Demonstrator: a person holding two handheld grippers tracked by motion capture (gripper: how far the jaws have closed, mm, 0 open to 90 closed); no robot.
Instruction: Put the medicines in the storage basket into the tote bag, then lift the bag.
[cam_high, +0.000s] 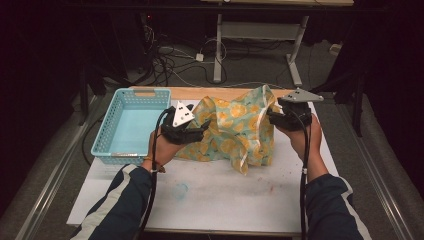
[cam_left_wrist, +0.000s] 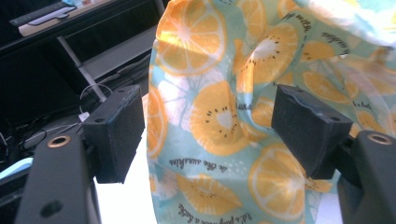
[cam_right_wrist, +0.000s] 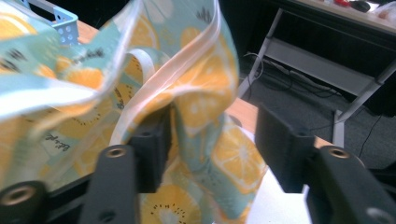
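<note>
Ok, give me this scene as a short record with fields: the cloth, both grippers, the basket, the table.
cloth: teal fabric with an orange-slice print, bunched in a heap on the table
left gripper: jaws open, cloth between the pads, neither pad pressing on it
right gripper: jaws open, at the cloth's raised right edge, fabric lying against one pad
basket: light blue plastic basket, at the table's left, nothing inside
table: white tabletop, faint stains near the front

Both forearms are reaching in over the surface's near edge, the left claw (cam_high: 187, 131) and right claw (cam_high: 274, 117) standing open.
</note>
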